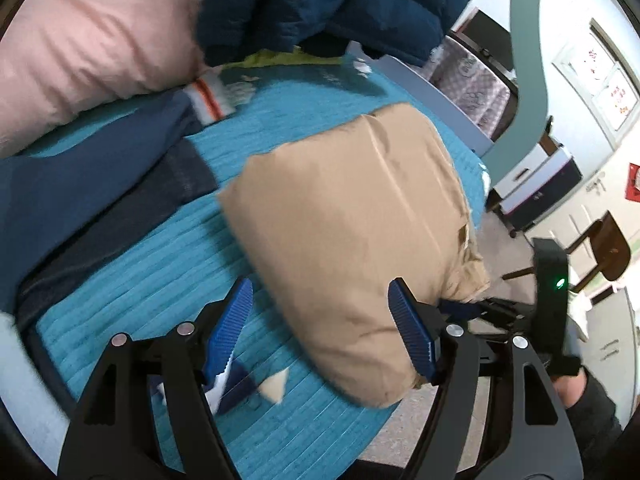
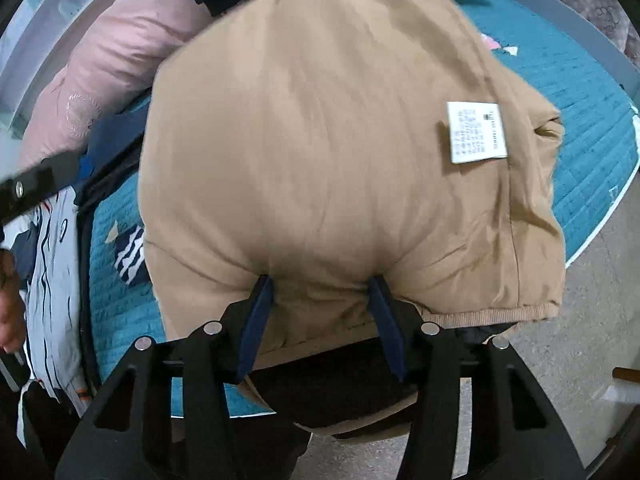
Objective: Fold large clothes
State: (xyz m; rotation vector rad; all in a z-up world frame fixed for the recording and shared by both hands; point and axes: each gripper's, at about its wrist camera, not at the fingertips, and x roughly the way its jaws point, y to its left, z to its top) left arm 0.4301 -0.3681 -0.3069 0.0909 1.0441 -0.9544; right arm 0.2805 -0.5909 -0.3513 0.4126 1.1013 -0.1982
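Tan jacket (image 2: pixel 328 152), folded into a thick bundle, on the teal quilt (image 1: pixel 160 272) of the bed, near its edge. Right claw (image 2: pixel 320 312) clenched on the bundle's near fold, fabric bunched between the fingers. Left claw (image 1: pixel 320 324) released, empty, jaws spread just beside the bundle. White care label (image 2: pixel 476 132) faces up. Pink pillow (image 1: pixel 88 48) and navy jacket (image 1: pixel 320 4) lie behind.

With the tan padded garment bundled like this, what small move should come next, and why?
Probably lower the tan garment onto the teal bedspread and release. The right gripper grips its near edge and carries the folded bundle above the bed; the left gripper is open, holding nothing.
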